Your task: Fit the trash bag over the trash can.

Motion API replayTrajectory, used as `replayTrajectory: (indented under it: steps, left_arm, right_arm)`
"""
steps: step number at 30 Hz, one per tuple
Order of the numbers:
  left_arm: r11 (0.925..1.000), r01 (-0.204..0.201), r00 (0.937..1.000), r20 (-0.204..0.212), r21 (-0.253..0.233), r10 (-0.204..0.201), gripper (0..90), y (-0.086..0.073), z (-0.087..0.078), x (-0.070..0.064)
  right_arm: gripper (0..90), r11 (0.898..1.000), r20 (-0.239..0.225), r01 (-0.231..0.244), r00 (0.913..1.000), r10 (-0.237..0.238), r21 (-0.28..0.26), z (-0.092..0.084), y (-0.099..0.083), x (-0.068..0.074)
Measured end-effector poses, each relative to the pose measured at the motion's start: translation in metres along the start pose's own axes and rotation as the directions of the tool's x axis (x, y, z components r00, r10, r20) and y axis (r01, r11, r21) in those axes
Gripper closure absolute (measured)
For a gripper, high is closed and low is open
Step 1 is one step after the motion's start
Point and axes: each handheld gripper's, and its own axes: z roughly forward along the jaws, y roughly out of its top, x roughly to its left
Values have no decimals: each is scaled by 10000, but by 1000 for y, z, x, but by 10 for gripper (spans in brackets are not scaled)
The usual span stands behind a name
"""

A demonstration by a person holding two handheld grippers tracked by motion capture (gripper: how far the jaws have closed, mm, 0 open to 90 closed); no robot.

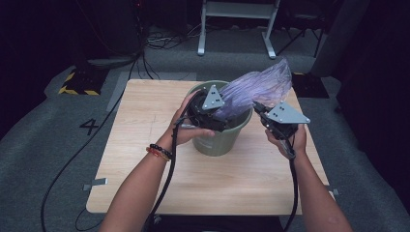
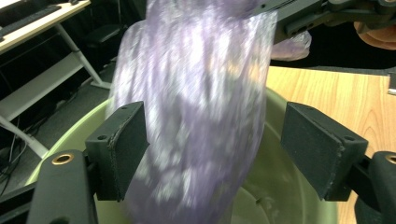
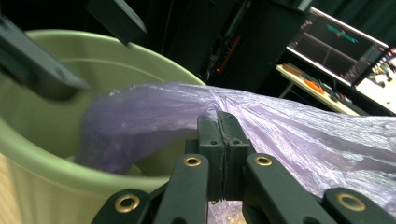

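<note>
A pale green bucket (image 1: 220, 141) stands on the wooden table (image 1: 145, 164). A crumpled, translucent purple plastic bag (image 1: 257, 87) trails from inside it up over the right rim. My left gripper (image 1: 225, 116) hangs over the bucket's mouth, open. In the left gripper view the bag (image 2: 201, 93) hangs between the wide jaws of the left gripper (image 2: 215, 140), brushing one pad while the other stands apart. My right gripper (image 1: 256, 106) is to the right of the bucket. In the right gripper view the right gripper (image 3: 223, 127) is shut on a gathered fold of the bag (image 3: 299, 135), above the bucket's rim (image 3: 42, 140).
The bucket sits towards the far middle of the table, with bare wood in front and to the left. Beyond the table are a white metal frame (image 1: 237, 24), floor cables (image 1: 159, 41) and yellow-black tape (image 1: 77, 89). A desk with screens (image 3: 336, 42) shows behind.
</note>
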Motion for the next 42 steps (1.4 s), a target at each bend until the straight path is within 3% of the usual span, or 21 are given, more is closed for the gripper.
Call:
replayTrajectory:
  steps: [2, 4, 6, 9, 14, 17, 23, 27, 32, 36, 39, 42]
  left_arm:
    - [9999, -78, 9998, -202, 96, 80, 287, 1, 1, -3]
    - [9997, -109, 9996, -242, 200, 114, 415, 1, 2, -4]
    - [9993, -287, 9996, 16, 250, 286, 572, 0, 0, -3]
    - [9979, -574, 9983, 106, 294, 571, 726, -4, -5, -4]
    - [9989, -460, 9986, 281, 75, 458, 876, -14, -16, -4]
    - [9991, -415, 9986, 334, 34, 413, 897, -20, -21, -3]
    - [9998, -219, 9996, 159, 7, 219, 898, -32, -28, 2]
    - [10000, 60, 9998, 185, -76, -58, 899, -39, -30, 4]
    - [10000, 6, 9995, 302, -86, -3, 897, -42, -30, 4]
    - [9999, -16, 9994, 351, -115, 20, 883, -43, -29, 2]
    - [9999, -78, 9994, 347, -138, 83, 869, -43, -29, 0]
    - [9999, -78, 9995, 302, -149, 82, 840, -44, -30, 0]
  right_arm:
    - [883, 9999, -182, 132, 9997, -132, -30, 1, 5, 5]
    - [876, 9996, -294, 252, 9992, -254, -93, 1, 9, 10]
    - [865, 9993, -419, 333, 9985, -339, -141, 1, 12, 14]
    - [814, 9991, -607, 344, 9975, -357, -227, 0, 15, 20]
    - [511, 9973, -403, -110, 9992, 81, -725, -8, 13, 22]
    - [426, 9937, -388, -488, 9982, 451, -1012, -16, 7, 17]
    - [295, 9909, -472, -1078, 9934, 1043, -802, -28, -8, 6]
    - [261, 9899, -684, -1340, 9890, 1308, -457, -27, -19, 3]
    - [253, 9893, -463, -1433, 9888, 1419, -287, -22, -26, 1]
    - [253, 9867, -856, -1585, 9842, 1550, -365, -17, -21, 3]
    - [327, 9906, -1238, -1316, 9843, 1261, -377, -11, -13, 11]
    - [540, 9950, -1620, -878, 9836, 790, -483, -7, -8, 19]
